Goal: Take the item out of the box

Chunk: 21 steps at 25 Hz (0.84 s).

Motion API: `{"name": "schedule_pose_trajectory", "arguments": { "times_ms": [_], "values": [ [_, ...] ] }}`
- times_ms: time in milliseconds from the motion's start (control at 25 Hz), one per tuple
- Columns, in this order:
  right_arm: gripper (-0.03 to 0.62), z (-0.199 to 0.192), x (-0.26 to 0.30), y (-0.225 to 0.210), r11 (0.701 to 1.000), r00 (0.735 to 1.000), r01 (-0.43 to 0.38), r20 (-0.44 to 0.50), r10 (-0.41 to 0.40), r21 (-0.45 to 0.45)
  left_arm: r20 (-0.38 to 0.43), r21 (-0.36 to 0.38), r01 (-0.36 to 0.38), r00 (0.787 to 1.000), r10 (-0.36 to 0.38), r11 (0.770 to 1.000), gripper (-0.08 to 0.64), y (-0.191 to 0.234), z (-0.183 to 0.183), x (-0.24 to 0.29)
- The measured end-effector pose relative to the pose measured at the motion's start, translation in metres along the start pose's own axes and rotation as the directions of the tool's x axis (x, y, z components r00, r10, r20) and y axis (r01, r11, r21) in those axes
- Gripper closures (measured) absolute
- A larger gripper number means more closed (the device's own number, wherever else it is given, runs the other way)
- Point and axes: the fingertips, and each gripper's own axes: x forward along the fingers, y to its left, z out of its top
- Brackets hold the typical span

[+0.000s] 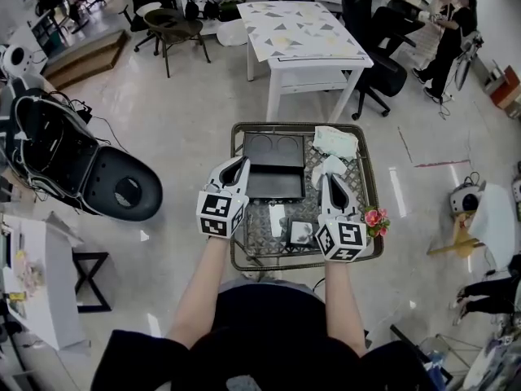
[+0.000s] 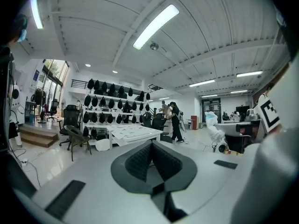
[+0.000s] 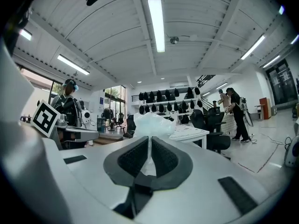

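An open black box (image 1: 275,182) lies on the wire-mesh table (image 1: 368,187), its lid (image 1: 273,148) tipped back behind it. My right gripper (image 1: 326,177) hovers just right of the box, shut on a thin white plastic bag (image 1: 330,166). In the right gripper view the bag (image 3: 150,124) bulges above the closed jaws of that gripper (image 3: 149,141), raised toward the room. My left gripper (image 1: 242,164) is at the box's left edge. In the left gripper view it (image 2: 150,146) is shut with nothing between its pads.
A crumpled white wrapper (image 1: 335,141) sits at the table's far right corner. Pink flowers (image 1: 376,217), a small framed card (image 1: 299,233) and a white slip (image 1: 278,216) lie near the front. A white desk (image 1: 301,35) stands beyond, and a black seat-shaped shell (image 1: 122,187) sits on the floor to the left.
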Motion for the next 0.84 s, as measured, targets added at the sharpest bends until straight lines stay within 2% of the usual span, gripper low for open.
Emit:
{"name": "schedule_pose_trajectory", "arguments": {
  "times_ms": [840],
  "values": [
    [0.568, -0.0077, -0.0019, -0.0029, 0.999, 0.999, -0.032, -0.019, 0.033, 0.028, -0.027, -0.005, 0.002, 1.0, -0.003, 1.0, 0.54, -0.0105, -0.0075, 0.0004]
  ]
}}
